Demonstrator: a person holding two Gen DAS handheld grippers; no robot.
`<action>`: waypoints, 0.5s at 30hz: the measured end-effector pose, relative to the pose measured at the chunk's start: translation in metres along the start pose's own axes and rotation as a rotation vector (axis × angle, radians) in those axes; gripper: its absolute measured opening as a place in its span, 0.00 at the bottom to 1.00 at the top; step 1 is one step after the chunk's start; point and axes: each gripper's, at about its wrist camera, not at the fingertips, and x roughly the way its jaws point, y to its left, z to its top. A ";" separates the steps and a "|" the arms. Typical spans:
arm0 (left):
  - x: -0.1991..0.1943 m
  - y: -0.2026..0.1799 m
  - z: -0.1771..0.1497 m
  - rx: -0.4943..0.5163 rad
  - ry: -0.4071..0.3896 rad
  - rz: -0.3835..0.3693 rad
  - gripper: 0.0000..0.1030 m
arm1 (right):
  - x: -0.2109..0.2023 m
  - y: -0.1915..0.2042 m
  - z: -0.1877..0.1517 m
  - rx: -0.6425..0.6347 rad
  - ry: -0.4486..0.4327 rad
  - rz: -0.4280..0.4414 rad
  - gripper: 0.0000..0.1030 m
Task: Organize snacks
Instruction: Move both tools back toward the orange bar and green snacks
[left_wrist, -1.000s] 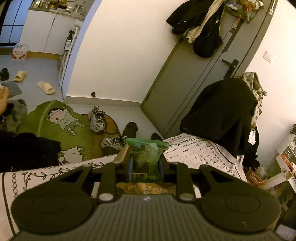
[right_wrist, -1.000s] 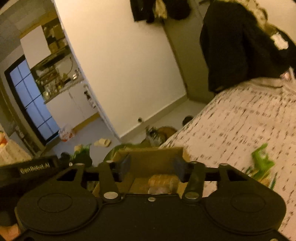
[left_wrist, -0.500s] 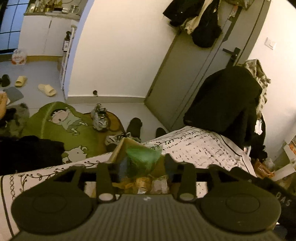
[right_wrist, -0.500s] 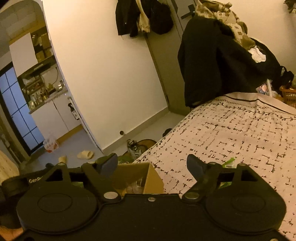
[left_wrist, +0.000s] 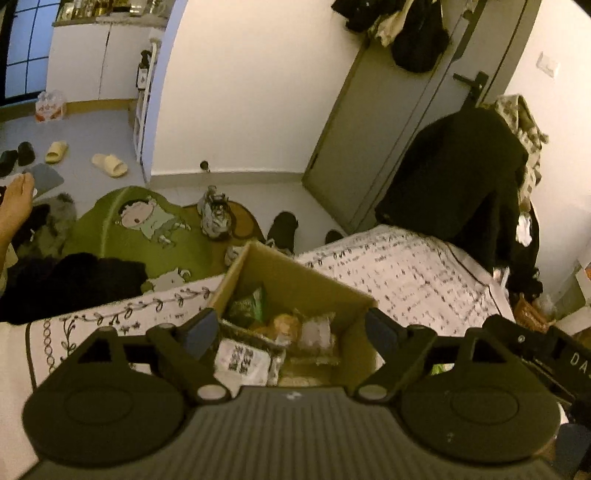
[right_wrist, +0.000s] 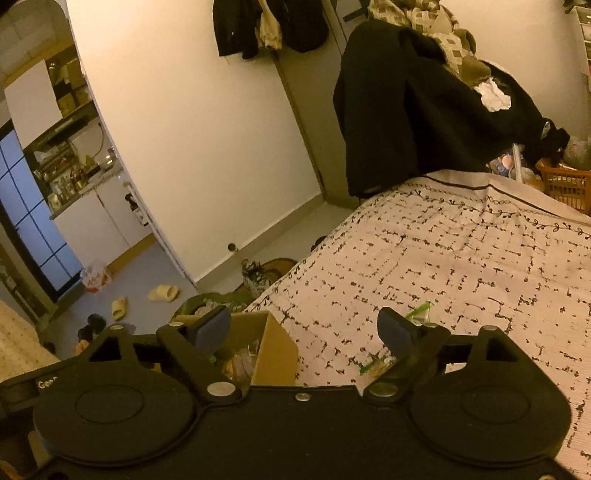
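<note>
A cardboard box (left_wrist: 295, 275) stands on the patterned bedspread (left_wrist: 406, 273) and holds several snack packets. Among them a green snack bag (left_wrist: 248, 304) leans in the box's left corner, loose. Above the box hangs my left gripper (left_wrist: 291, 328), its jaws still opening with nothing between them. In the right wrist view the box (right_wrist: 275, 349) shows at lower left. My right gripper (right_wrist: 304, 328) is over the bedspread (right_wrist: 461, 266) beside it, jaws opening and empty. A green snack packet (right_wrist: 417, 314) lies on the bed, partly hidden behind the right finger.
A black coat (left_wrist: 454, 177) hangs over a chair at the bed's far end. Shoes (left_wrist: 216, 214), a green cartoon rug (left_wrist: 147, 229) and slippers lie on the floor. A person's foot (left_wrist: 14, 199) shows at the left edge. An orange basket (right_wrist: 565, 182) stands beyond the bed.
The left gripper let go of the green bag, which dropped into the box, and its jaws spread wide. The right gripper opened too and swung from over the box toward the bed.
</note>
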 end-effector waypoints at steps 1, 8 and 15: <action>-0.002 -0.002 -0.001 0.008 0.006 0.010 0.85 | -0.002 -0.002 0.001 0.003 0.001 0.001 0.84; -0.020 -0.021 -0.008 0.055 0.002 0.011 0.98 | -0.017 -0.010 0.006 -0.005 0.032 0.043 0.90; -0.029 -0.034 -0.017 0.051 0.048 -0.031 1.00 | -0.037 -0.023 0.015 -0.014 0.030 0.080 0.97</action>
